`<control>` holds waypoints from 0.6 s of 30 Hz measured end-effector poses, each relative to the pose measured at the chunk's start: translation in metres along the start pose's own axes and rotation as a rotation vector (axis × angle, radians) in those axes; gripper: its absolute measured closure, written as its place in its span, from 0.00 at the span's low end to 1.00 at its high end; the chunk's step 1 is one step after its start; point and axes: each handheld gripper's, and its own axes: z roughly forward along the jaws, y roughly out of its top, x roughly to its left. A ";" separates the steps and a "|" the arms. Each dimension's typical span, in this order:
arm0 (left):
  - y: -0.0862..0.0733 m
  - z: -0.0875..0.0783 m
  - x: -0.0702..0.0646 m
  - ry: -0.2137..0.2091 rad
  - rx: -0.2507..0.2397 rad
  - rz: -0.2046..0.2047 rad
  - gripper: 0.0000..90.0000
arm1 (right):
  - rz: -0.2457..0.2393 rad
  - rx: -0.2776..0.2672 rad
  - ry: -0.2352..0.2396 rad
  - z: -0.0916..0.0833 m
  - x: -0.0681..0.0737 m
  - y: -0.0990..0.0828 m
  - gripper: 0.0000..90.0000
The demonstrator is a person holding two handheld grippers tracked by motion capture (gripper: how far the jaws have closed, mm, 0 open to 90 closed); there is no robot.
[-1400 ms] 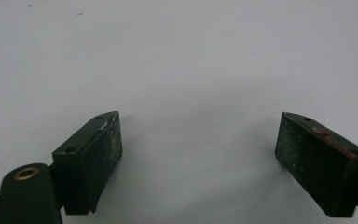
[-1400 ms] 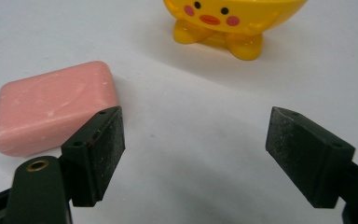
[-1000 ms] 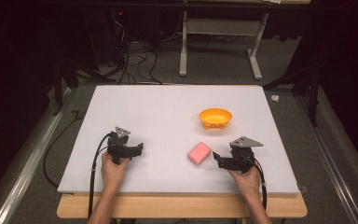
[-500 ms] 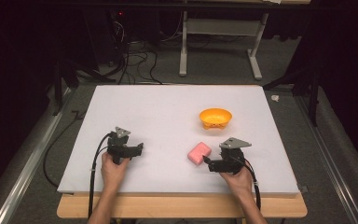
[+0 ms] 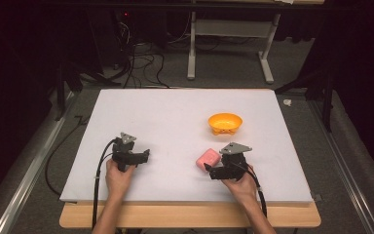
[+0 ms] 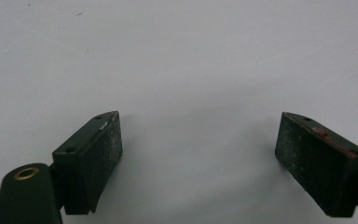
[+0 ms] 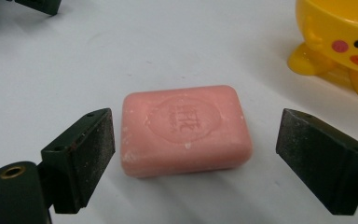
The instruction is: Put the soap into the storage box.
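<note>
A pink bar of soap (image 5: 208,158) lies flat on the white table (image 5: 175,117), front right of centre. My right gripper (image 5: 209,169) is at the soap's near side, pointing left. In the right gripper view the soap (image 7: 186,128) lies just ahead of the open jaws, in line with the gap of the right gripper (image 7: 196,158) and touching neither. A yellow duck-faced bowl (image 5: 225,123) stands behind the soap; the bowl (image 7: 345,42) is at the upper right. My left gripper (image 5: 146,155) rests at front left, and the left gripper (image 6: 198,158) is open over bare table.
The table's wooden front edge (image 5: 190,214) runs just behind both hands. Beyond the far edge are a metal stand (image 5: 229,48) and cables on the dark floor. A black part of the other gripper (image 7: 37,4) shows at the top left.
My right gripper has moved left and a little forward, coming up against the soap. The left gripper, soap and bowl have stayed put.
</note>
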 end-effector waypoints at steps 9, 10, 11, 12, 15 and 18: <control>0.000 0.000 0.000 0.000 0.000 0.002 0.17 | -0.013 0.021 -0.013 0.013 0.005 0.006 0.13; 0.000 0.000 0.000 0.000 0.000 0.002 0.17 | -0.017 0.024 -0.014 0.015 0.005 0.006 0.13; 0.000 0.000 0.000 0.001 0.000 0.002 0.17 | -0.023 0.030 -0.014 0.016 0.005 0.006 0.13; 0.000 0.000 0.000 0.002 -0.001 0.002 0.17 | -0.025 0.033 -0.015 0.017 0.006 0.006 0.13; 0.000 0.000 0.000 0.002 -0.002 0.002 0.17 | -0.031 0.041 -0.014 0.021 0.006 0.006 0.13; 0.000 0.000 0.000 0.002 -0.001 0.002 0.17 | -0.030 0.049 -0.016 0.023 0.006 0.006 0.13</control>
